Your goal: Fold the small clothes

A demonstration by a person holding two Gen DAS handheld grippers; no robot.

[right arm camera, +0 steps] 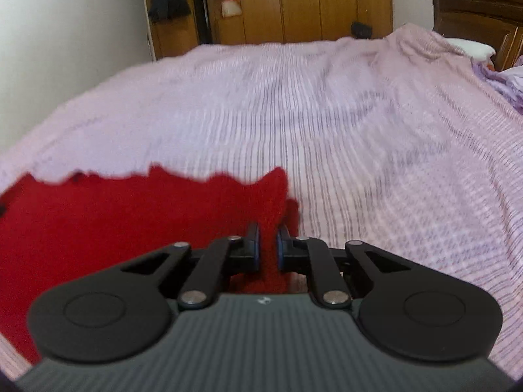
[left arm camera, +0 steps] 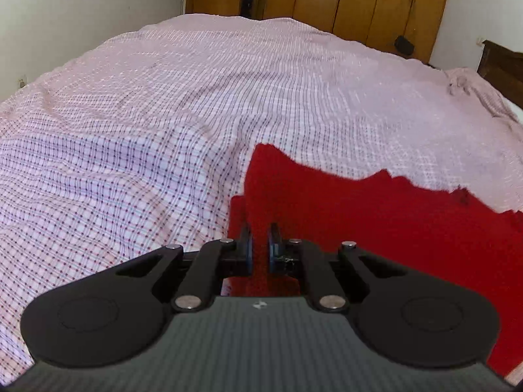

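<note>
Left wrist view: the checked bedspread [left arm camera: 183, 104] lies bare from 9 through 12 o'clock, with low wrinkles only; passage is free there. The red garment [left arm camera: 392, 228] covers the bed from 1 to 4 o'clock, one corner clamped in the left gripper [left arm camera: 260, 245]. A bunched fold of spread [left arm camera: 464, 88] rises at 2 o'clock, just before the dark headboard [left arm camera: 503, 68]. The wooden wardrobe [left arm camera: 376, 3] closes the far side at 12 to 1 o'clock.

Right wrist view: open bedspread from 12 to 4 o'clock. The garment fills 8 to 11 o'clock, its corner pinched in the right gripper [right arm camera: 268, 241]. A white pillow [right arm camera: 470, 47] and lilac bedding [right arm camera: 503, 81] block 2 o'clock.
</note>
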